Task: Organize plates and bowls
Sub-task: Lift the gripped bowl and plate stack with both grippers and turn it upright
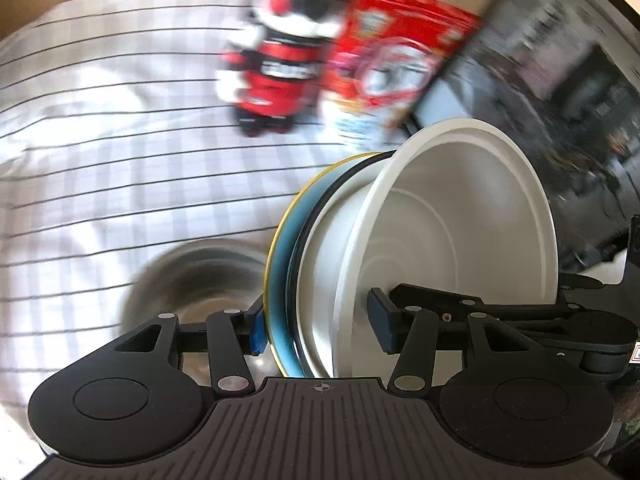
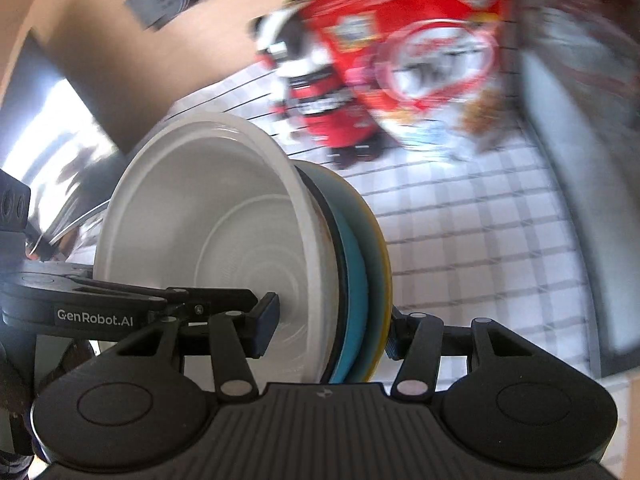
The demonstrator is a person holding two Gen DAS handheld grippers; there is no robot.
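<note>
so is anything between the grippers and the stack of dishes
No. Both grippers are closed on the stack: the left gripper and the right gripper each pinch the white bowl together with the blue plate under it. Nothing sits between pads and dishes.

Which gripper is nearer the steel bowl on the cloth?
Left. The left gripper, clamped on the dish stack, hangs just above the steel bowl. The right gripper holds the stack's opposite side; its view shows no bowl.
</note>
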